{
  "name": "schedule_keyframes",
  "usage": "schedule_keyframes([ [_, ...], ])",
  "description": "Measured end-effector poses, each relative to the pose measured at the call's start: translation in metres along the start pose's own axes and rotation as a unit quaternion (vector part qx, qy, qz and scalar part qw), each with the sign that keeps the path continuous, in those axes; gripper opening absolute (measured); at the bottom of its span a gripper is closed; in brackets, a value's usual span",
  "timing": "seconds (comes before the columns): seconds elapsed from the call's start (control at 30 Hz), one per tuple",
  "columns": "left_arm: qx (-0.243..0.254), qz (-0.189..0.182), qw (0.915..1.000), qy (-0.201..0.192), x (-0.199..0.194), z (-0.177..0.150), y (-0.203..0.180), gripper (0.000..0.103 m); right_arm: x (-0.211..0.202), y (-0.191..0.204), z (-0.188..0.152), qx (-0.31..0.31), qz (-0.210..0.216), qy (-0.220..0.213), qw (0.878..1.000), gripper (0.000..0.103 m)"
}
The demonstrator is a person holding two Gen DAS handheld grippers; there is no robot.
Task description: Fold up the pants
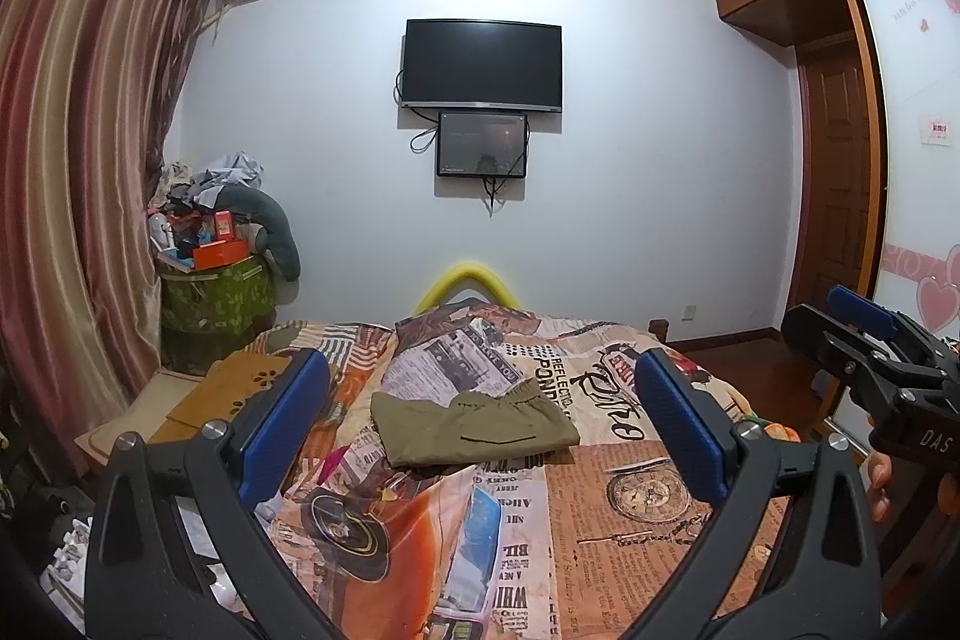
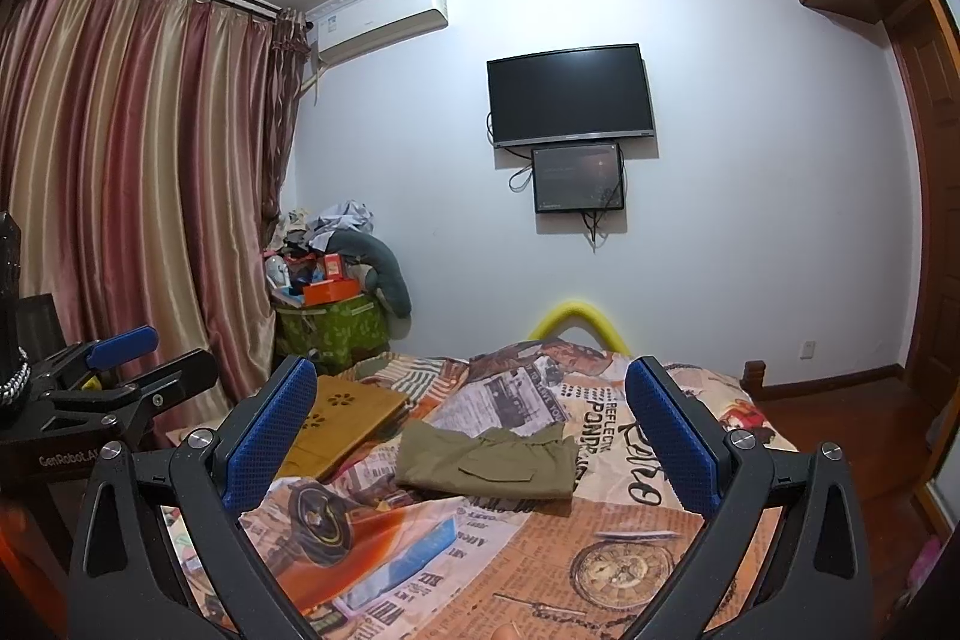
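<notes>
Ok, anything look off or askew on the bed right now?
Nothing stands out. The pants lie folded in a compact rectangle on the bed, slightly skewed, waistband at the far edge. Both grippers, left and right, are open, above the bed and touching nothing. The cover under the pants is a bit rumpled.

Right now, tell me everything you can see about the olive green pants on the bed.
The pants are olive green, apparently a thin woven fabric, folded into a compact, roughly rectangular bundle. A gathered elastic waistband shows along the far edge, and a slit pocket with dark trim lies on the top layer. They lie flat on the newspaper-print bedspread, near the middle of the bed. Only the bedspread touches them: the left gripper and right gripper are open and held back, nearer the camera.
</notes>
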State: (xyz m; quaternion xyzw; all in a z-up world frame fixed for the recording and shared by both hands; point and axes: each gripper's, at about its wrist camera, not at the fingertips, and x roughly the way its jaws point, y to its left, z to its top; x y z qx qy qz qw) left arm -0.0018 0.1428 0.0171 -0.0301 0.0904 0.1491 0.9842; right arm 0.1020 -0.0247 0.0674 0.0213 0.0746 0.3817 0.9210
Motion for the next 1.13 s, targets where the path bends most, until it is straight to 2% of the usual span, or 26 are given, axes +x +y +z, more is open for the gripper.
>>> schedule_keyframes([
  [0.33,-0.004,-0.015,0.9998,0.010,0.0025,0.0000,0.0024,0.103,-0.0004,-0.0012,0.0002,-0.002,-0.003,0.000,1.000,0.102],
  [1.13,-0.006,-0.020,0.9996,0.019,0.0056,-0.0031,-0.0007,0.103,0.0044,-0.0007,0.0012,0.004,0.000,0.009,1.000,0.102],
])
